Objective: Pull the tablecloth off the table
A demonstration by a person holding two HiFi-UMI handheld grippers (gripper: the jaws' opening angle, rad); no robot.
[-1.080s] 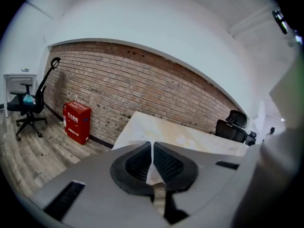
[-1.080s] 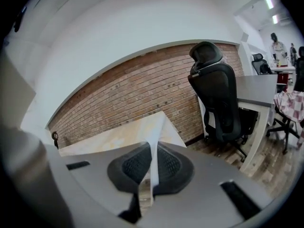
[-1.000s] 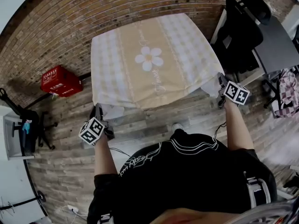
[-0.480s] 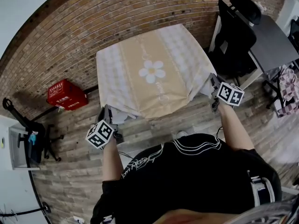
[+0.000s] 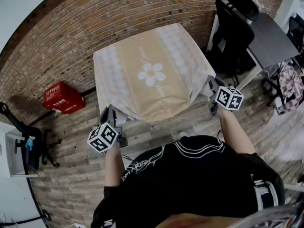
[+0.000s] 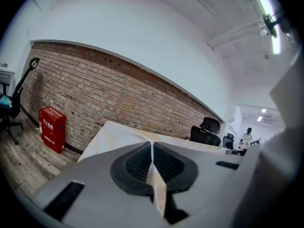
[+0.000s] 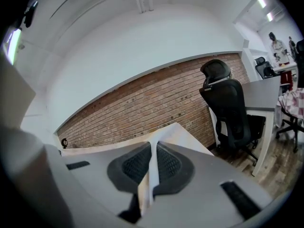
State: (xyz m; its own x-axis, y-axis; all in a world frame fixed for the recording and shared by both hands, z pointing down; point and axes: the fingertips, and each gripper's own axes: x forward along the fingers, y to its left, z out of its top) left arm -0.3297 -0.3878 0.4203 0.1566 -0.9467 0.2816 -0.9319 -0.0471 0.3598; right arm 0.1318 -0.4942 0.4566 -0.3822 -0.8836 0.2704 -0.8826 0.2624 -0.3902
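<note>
Tablecloth [image 5: 164, 101] corners are clamped in both of your grippers. Your left gripper [image 5: 112, 113] has its jaws pressed together on the near left corner. In the left gripper view a thin fold of beige fabric runs between the black ribbed pads [image 6: 135, 163] and hangs out below them. Your right gripper [image 5: 211, 84] is closed the same way on the near right corner, with a pale strip of cloth pinched between its pads [image 7: 168, 163].

Ahead of both grippers the cloth covers the surface. It is beige down the middle with checked side bands and a white daisy [image 5: 152, 74] at its centre. Its near edge droops in a curve between your two grippers, and each pinched corner is stretched out from the surface to its gripper.

Beyond the cloth's far edge runs a brick wall [image 5: 95, 13]. A red box [image 5: 63, 97] stands on the wooden floor [image 5: 71, 175] to the left of your left gripper, close to that wall. A black office chair [image 5: 232, 30] stands beyond your right gripper, to its right.
</note>
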